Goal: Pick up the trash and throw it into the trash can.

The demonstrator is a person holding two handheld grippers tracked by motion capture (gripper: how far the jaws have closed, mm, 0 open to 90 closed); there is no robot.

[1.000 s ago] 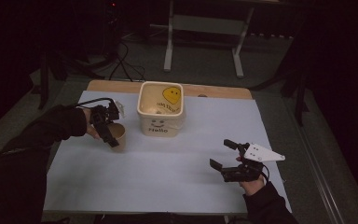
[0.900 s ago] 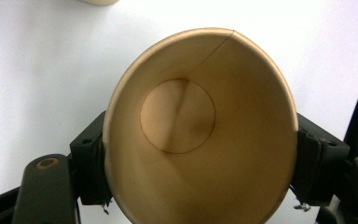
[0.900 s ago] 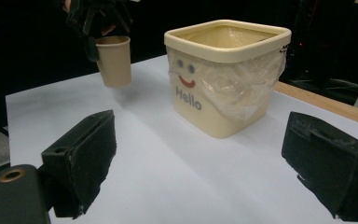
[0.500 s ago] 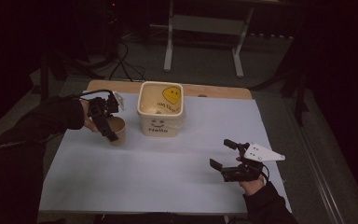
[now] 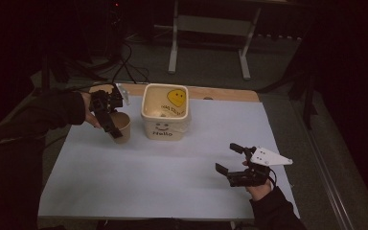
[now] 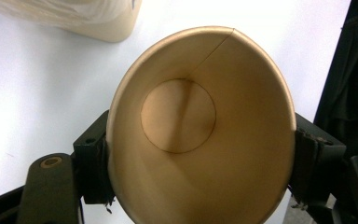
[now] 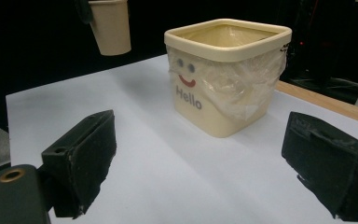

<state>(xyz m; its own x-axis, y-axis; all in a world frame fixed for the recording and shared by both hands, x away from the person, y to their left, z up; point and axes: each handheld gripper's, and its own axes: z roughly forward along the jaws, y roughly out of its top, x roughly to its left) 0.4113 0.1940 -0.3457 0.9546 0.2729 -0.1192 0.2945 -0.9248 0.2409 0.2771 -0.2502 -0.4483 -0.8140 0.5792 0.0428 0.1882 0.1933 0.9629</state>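
Nearest to us in the high view, at the lower right of the frame, we see the right gripper [image 5: 230, 159] held low over the white tabletop [image 5: 172, 187] by a hand with a dark sleeve, its grey three-cornered plate pointing toward the right edge. Its jaws stand wide apart with nothing between them; in the right gripper view the two black pads rise at the lower left and lower right of the frame with bare tabletop between.

Farther up, at the centre of the high view, we find the cream square bin [image 5: 166, 114], printed with a smiling face and the word Hello on its near wall and a yellow smiley on the inside of its far wall. In the right gripper view the bin [image 7: 223, 74] sits at the upper middle, lined with a clear plastic bag that hangs over its rim on the right side.

Just beside the bin, at the centre left of the high view, we see the left gripper [image 5: 111, 125] with a brown paper cup [image 5: 120, 126] clamped between its jaws. The jaws have just been closing, and the cup is between them. In the left gripper view we look straight down into the cup [image 6: 200, 135], a pad pressing on each side of its wall and its round bottom empty. In the right gripper view the cup [image 7: 109, 27] hangs clear above the tabletop at the upper left, apart from the bin
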